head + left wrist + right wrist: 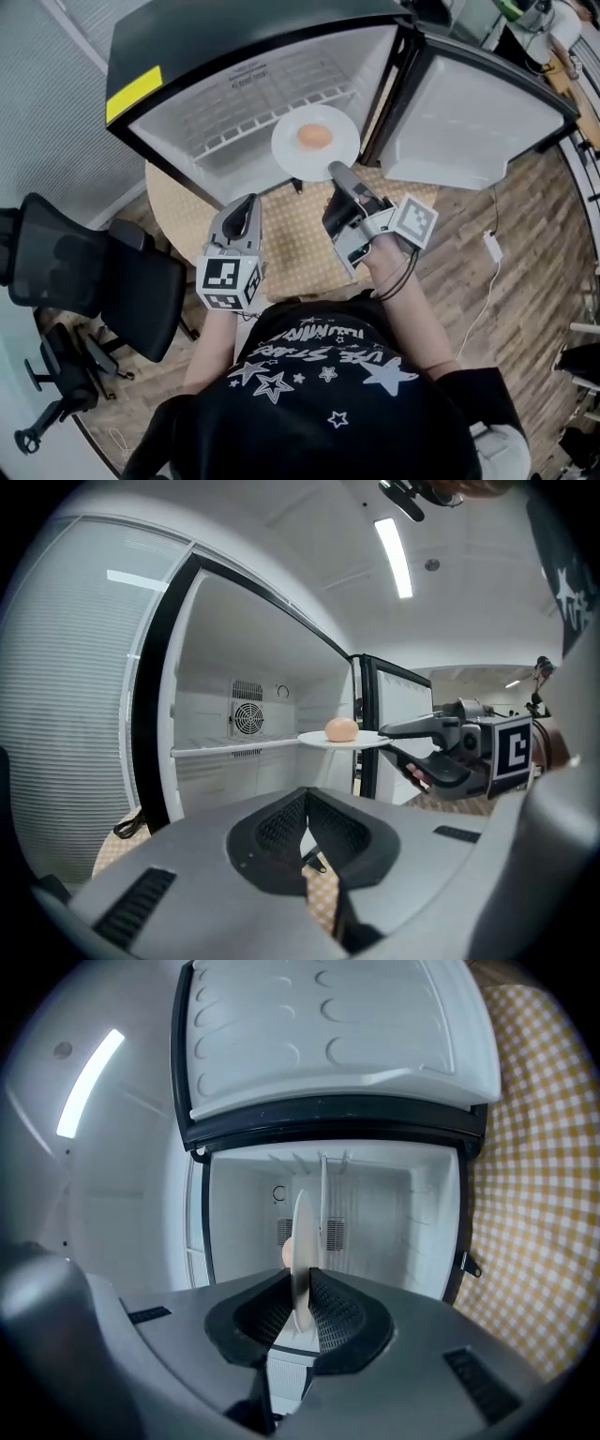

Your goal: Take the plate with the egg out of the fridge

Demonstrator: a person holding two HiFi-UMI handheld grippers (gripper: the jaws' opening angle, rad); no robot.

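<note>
A white plate [292,150] with a brown egg [314,137] on it hangs level in front of the open fridge [169,117]. My right gripper [337,172] is shut on the plate's near rim. In the right gripper view the plate [304,1232] stands edge-on between the pads, and the egg [287,1252] peeks out at its left. The left gripper view shows the plate [319,740], the egg [341,728] and the right gripper [397,739] from the side. My left gripper [247,210] hovers over the table left of the plate, its jaws [307,834] together and empty.
The fridge stands on a round table with a yellow checked cloth [292,239]. Its door [469,122] is swung open to the right. Inside is a white shelf [225,749]. A black office chair [89,272] stands left of the table. A cable [491,248] lies on the wooden floor.
</note>
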